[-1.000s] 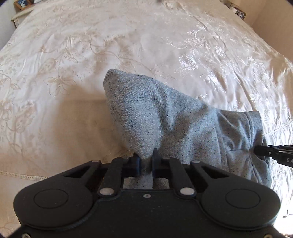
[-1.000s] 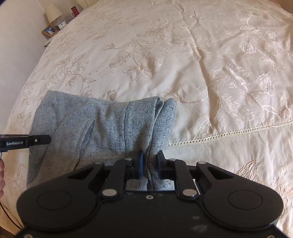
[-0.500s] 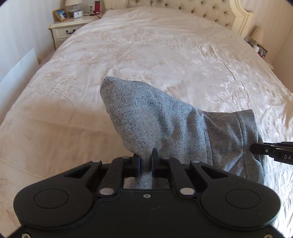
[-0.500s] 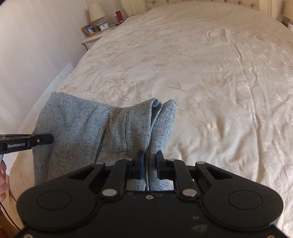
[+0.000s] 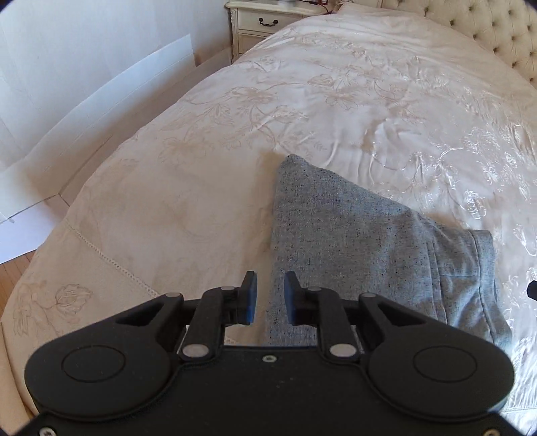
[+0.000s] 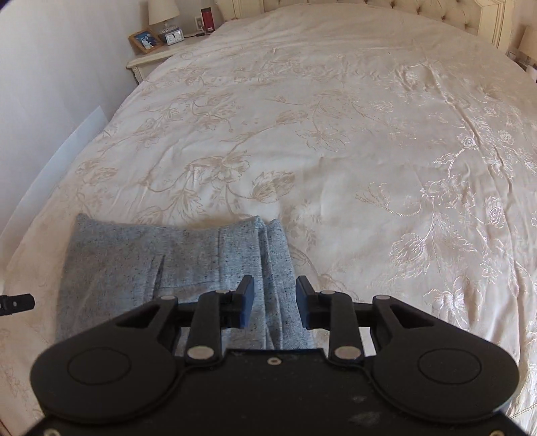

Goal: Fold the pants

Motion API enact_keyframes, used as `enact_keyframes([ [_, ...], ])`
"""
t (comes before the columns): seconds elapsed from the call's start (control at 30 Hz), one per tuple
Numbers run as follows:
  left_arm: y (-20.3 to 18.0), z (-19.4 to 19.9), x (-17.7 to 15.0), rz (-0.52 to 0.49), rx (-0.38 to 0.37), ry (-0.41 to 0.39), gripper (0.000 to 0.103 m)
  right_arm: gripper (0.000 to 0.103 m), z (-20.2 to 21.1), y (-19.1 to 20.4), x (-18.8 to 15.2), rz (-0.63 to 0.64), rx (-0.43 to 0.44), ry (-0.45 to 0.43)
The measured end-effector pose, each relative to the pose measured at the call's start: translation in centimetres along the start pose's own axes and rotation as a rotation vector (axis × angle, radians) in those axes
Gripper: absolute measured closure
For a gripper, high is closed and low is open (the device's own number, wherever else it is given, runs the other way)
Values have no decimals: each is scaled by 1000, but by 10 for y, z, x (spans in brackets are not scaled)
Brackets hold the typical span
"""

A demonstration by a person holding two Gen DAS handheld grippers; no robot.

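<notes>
The grey speckled pants lie folded into a compact bundle on the cream bedspread, near the bed's foot. My left gripper is open, its jaws apart over the bundle's left edge. My right gripper is open, its jaws apart over the bundle's right edge, where the waistband folds show. The pants lie flat in the right wrist view. The tip of the left gripper shows at that view's left edge.
A white nightstand stands beside the bed's left side, with a lamp, a picture frame and a clock on it. A tufted headboard is at the far end. White wall and wood floor lie left.
Both grippers were shut on the pants and holding them up; now both have opened and let go. The bundle has settled flat on the bedspread.
</notes>
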State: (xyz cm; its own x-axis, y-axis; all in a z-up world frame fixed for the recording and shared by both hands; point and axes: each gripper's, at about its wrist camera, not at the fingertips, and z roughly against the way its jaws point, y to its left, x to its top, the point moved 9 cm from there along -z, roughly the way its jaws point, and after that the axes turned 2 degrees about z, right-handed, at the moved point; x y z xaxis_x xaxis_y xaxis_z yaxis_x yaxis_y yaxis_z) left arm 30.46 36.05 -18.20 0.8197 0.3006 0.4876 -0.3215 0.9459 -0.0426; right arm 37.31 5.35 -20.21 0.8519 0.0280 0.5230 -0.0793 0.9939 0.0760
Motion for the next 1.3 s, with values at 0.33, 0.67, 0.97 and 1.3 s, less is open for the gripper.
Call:
enact_keyframes([
  [0.33,-40,79,-35,-70,9,-70,60,67,86,41,-41,124,70,-65],
  [0.67,-61,133,-68,-77,3,-74,56,65,165,48,-70,149,99,-144],
  [0.97,-67,160,-78,-85,14,-112,56,64,205,46,-73,151,113,-215],
  [1.3,-69,173,-88,-82,19,-125,56,64,213,42,-78,121,135,-200],
])
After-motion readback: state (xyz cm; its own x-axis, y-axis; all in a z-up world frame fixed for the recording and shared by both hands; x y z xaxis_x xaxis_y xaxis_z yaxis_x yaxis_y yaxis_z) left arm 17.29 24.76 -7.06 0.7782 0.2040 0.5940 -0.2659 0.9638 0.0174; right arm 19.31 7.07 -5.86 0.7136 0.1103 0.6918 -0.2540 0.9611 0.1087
